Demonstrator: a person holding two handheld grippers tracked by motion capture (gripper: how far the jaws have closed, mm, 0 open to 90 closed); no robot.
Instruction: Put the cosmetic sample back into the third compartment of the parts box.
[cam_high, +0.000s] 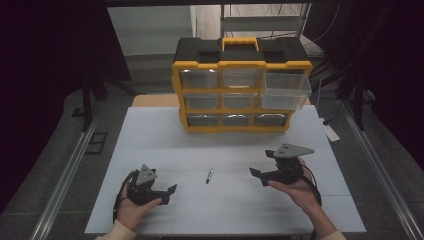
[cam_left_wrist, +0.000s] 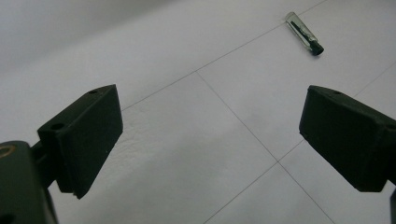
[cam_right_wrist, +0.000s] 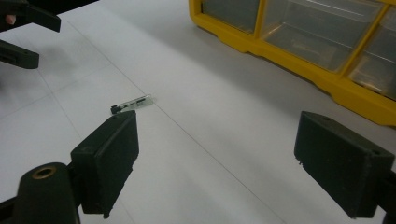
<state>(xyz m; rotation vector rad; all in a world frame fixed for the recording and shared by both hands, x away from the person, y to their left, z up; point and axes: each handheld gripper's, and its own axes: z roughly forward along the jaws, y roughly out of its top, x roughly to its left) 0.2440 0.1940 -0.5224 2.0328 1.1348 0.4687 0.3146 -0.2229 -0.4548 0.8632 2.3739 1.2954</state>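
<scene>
I am holding my left gripper (cam_high: 167, 192) low over the white table (cam_high: 150, 150) with its black jaws standing wide apart and nothing between them, while my right gripper (cam_high: 259, 175) is hovering on the other side, its jaws also apart and empty. The small clear-bodied pen with a black cap (cam_high: 209, 175) is lying flat on the table between the two grippers, touching neither. Behind it the yellow and black drawer cabinet with clear plastic drawers (cam_high: 240, 85) is standing at the table's far edge, its upper right drawer (cam_high: 285, 90) pulled out.
</scene>
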